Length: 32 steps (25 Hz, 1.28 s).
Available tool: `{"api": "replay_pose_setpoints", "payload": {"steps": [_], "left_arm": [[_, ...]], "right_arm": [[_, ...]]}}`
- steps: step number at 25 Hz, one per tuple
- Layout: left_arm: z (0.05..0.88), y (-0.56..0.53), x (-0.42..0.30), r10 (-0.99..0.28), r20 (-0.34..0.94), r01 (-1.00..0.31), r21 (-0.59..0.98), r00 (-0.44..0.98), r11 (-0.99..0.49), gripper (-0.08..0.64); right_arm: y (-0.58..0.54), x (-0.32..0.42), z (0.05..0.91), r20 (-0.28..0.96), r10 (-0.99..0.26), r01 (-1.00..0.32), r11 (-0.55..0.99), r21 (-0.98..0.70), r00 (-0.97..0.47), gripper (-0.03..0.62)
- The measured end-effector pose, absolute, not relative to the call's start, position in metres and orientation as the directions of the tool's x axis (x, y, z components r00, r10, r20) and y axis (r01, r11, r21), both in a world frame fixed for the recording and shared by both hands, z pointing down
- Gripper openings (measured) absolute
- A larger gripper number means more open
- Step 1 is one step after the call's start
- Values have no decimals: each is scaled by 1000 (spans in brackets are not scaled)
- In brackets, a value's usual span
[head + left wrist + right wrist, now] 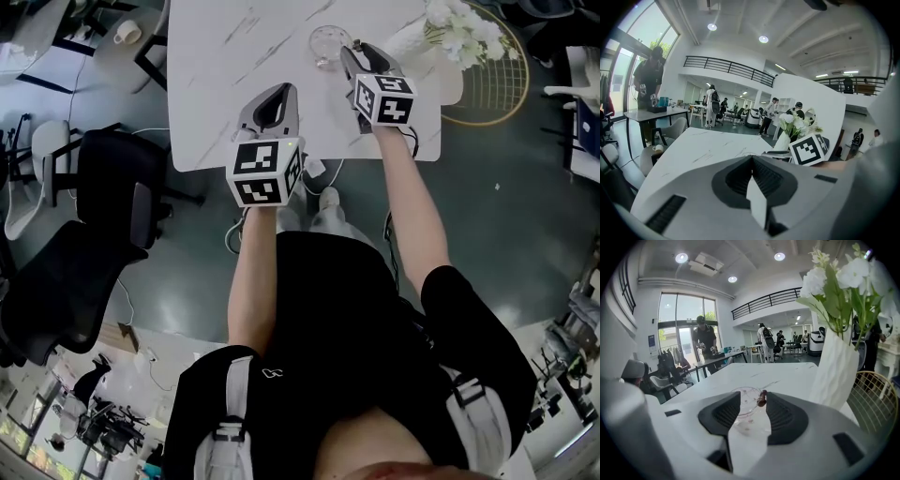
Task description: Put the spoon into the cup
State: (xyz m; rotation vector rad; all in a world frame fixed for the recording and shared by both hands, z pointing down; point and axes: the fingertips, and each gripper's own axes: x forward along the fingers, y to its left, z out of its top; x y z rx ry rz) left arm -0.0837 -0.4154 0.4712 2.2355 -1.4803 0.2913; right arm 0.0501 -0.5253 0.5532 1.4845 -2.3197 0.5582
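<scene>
A clear glass cup [328, 43] stands on the white marble table [211, 84]. In the right gripper view the cup [746, 404] sits just beyond the jaws, and a spoon's dark brown handle end [762, 398] sticks up over its rim. My right gripper [361, 54] is open right behind the cup [753, 400]; the handle end is close to its right fingertip, and I cannot tell whether they touch. My left gripper [275, 94] hovers over the table's near edge, shut with nothing in it [751, 159].
A white vase with white flowers [441, 28] [836, 366] stands just right of the cup. A gold wire frame [492, 84] lies beyond the table's right edge. A black office chair [103, 187] is on the left. People stand at tables farther back.
</scene>
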Motion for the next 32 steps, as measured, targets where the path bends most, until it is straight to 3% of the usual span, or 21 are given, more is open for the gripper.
{"api": "replay_pose_setpoints", "payload": {"steps": [8,16,26,32], "left_arm": [[456,-394,-67,-851,358,-916,263,383,-302,17],[423,-364,-38,-905,250,-921,275,346,-276,17],[337,-339,-20,-951,84,-943,182,297,-279,17],[326,-332,-15,-955,70,-947,164,289,-275,15]], "right_arm": [[-493,72,499,362,-838,-912,365,-187,-410,157],[-434,98,412,166,-872,-883,430,-190,-461,8],[-381,120,326,14,-831,-825,550,-127,-556,6],[-353,100,311,-32,-779,-776,627,-73,-626,6]]}}
